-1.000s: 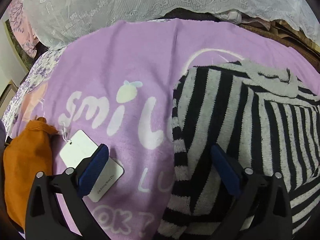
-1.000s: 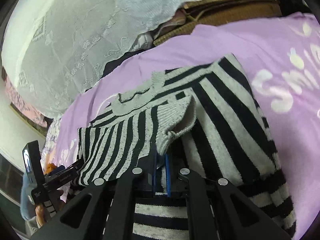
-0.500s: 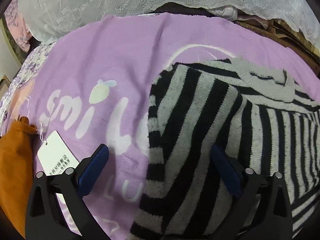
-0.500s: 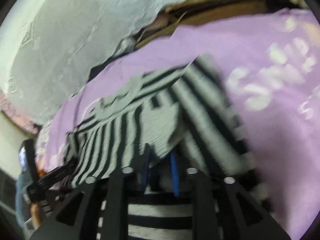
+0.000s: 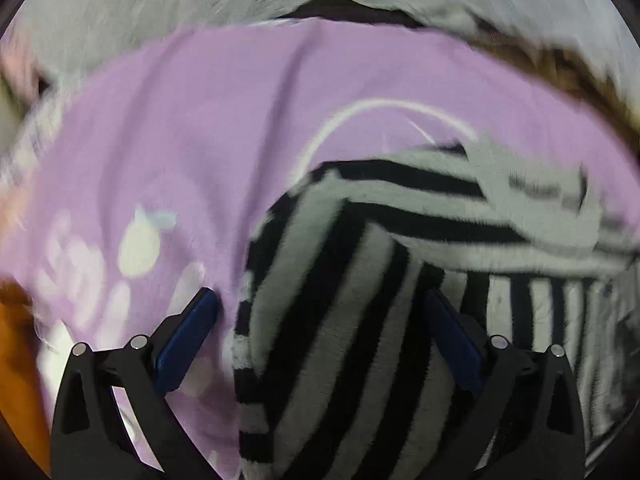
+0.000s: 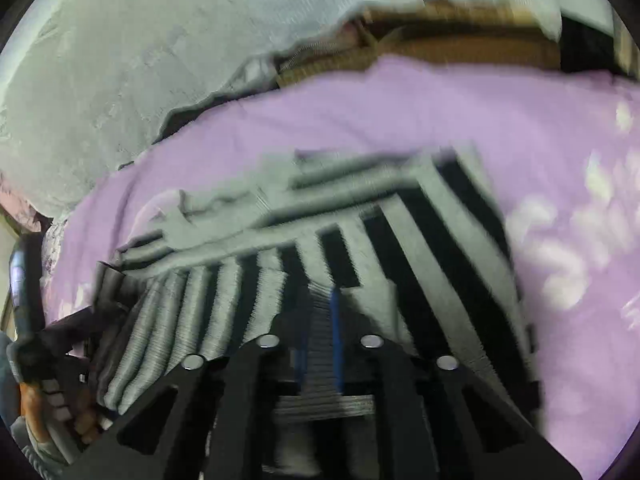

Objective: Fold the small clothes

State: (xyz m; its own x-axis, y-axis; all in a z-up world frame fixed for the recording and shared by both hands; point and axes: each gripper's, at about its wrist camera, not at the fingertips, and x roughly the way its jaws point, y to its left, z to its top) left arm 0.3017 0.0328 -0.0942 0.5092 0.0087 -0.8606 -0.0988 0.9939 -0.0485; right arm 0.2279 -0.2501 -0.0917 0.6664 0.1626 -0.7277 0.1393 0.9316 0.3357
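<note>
A black and grey striped knit sweater point(image 5: 340, 320) lies on a purple blanket point(image 5: 200, 140). It also shows in the right wrist view point(image 6: 420, 240), with its grey collar at the far left. My left gripper point(image 5: 320, 340) is open, its blue pads wide apart over the sweater's left sleeve edge. My right gripper point(image 6: 320, 340) is shut on a fold of the sweater's grey knit. Both views are motion-blurred.
The purple blanket point(image 6: 440, 112) has white lettering. White lace fabric point(image 6: 140, 40) lies behind it. An orange garment point(image 5: 16, 380) with a white tag lies at the left. The left gripper and the hand holding it show at the left of the right wrist view point(image 6: 60, 340).
My left gripper moved right and forward over the sweater's sleeve, staying open. My right gripper carried the pinched fold forward and lower over the sweater body.
</note>
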